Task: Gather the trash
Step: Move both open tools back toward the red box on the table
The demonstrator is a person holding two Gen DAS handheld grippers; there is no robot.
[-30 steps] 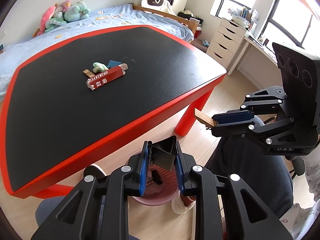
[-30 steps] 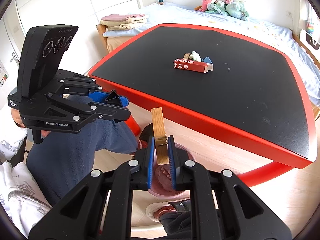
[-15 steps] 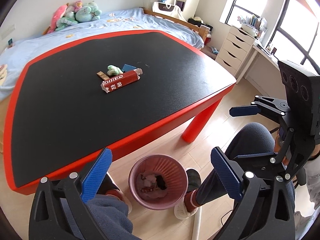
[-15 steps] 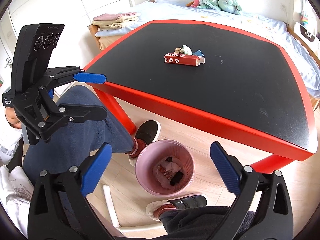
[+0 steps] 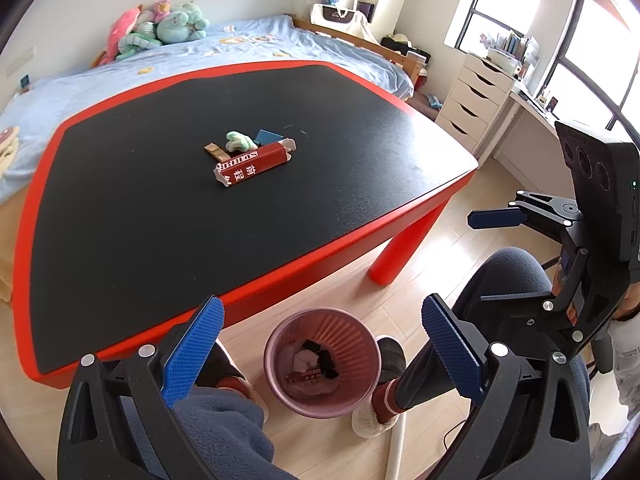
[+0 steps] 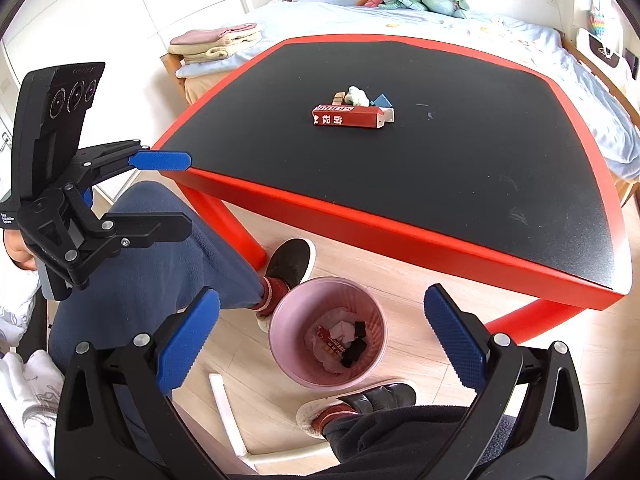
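Observation:
A pink waste bin stands on the floor by the table's near edge, with several scraps inside. My left gripper hangs open over it, nothing between its blue pads. My right gripper is also wide open and empty above the bin. On the black tabletop lies a red carton with a pale green crumpled piece, a blue scrap and a small brown piece behind it.
The red-rimmed table stands on thick red legs. A person's knees and slippered feet flank the bin. A white chair frame lies on the floor. A bed and white drawers stand behind.
Both grippers opened wide. The black piece left the left gripper and the wooden clip left the right one; both grippers now hang empty over the bin.

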